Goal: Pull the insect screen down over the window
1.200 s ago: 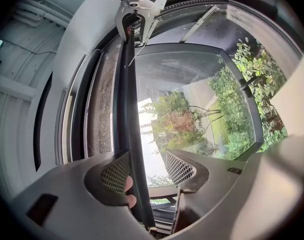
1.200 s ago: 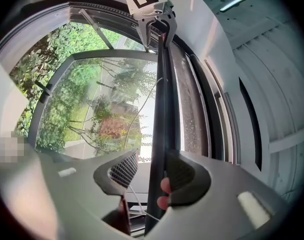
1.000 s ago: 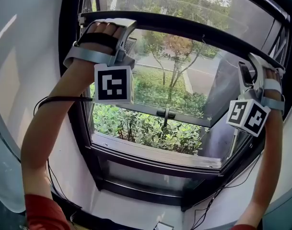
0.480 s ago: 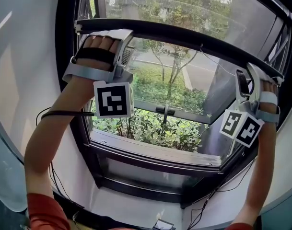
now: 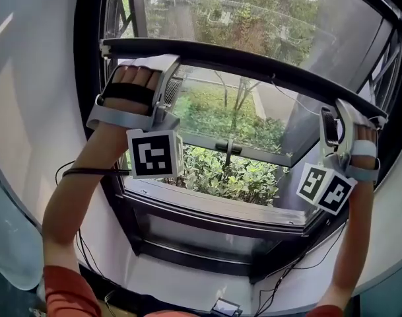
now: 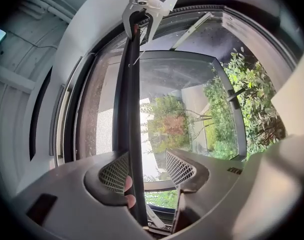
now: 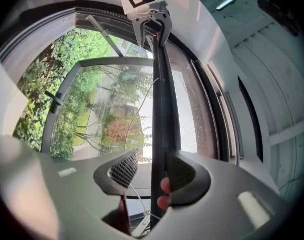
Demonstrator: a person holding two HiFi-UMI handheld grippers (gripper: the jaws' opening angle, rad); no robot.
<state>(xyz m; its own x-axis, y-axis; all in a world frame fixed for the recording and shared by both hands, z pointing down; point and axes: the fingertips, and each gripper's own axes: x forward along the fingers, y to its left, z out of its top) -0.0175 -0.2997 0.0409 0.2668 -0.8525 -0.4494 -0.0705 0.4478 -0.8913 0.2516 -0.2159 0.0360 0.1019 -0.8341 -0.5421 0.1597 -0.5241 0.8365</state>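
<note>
The left hand-held gripper (image 6: pixel 147 171) and right hand-held gripper (image 7: pixel 152 176) straddle the screen bar (image 5: pixel 253 59), jaws unclenched. The bar looks stiff and light; pull evenly at both ends.

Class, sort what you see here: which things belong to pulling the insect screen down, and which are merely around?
Part of the job:
black horizontal pull bar
fine see-through screen mesh above it
left claw and right claw, each open astride the bar

Merely around:
thin black cable crossing the left forearm
open glass window sash
green shrubs outside
</note>
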